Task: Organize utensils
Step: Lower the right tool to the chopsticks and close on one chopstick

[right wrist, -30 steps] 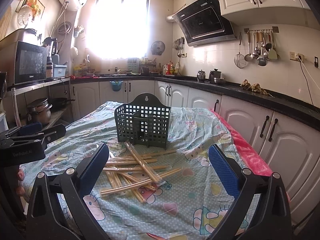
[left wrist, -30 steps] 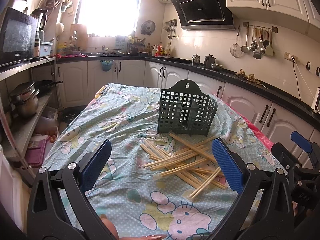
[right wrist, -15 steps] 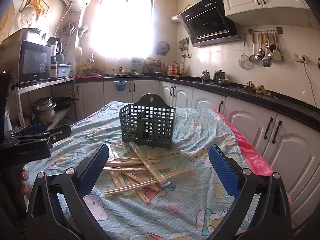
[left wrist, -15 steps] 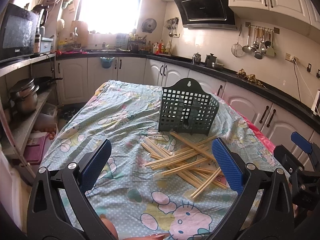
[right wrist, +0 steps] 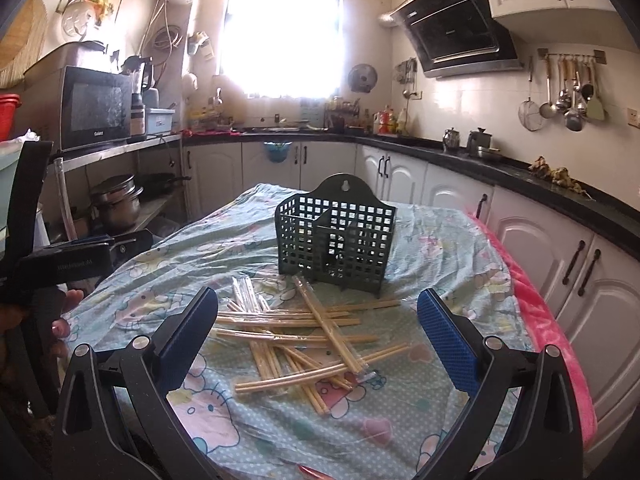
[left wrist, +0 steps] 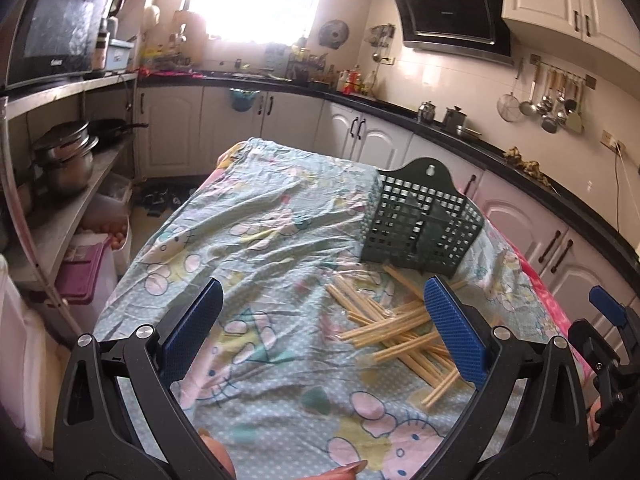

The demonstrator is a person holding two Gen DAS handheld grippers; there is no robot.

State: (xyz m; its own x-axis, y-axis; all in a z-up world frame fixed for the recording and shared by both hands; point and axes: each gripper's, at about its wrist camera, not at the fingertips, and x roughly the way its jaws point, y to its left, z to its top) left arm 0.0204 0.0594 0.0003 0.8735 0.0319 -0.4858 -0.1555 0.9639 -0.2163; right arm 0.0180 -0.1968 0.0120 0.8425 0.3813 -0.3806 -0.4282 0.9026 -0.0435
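Note:
A dark green mesh utensil basket stands upright on the table. A loose pile of wooden chopsticks, some in clear wrappers, lies in front of it. My left gripper is open and empty, above the cloth to the left of the pile. My right gripper is open and empty, hovering over the near side of the pile. The right gripper shows at the right edge of the left wrist view, and the left gripper at the left edge of the right wrist view.
The table is covered by a light blue cartoon-print cloth. A metal shelf with pots and a microwave stands on the left. Kitchen cabinets and a dark counter run along the back and right.
The left wrist view has swung left, so the basket and chopsticks sit further right in it. The right gripper has edged closer to the pile. Both grippers stay open.

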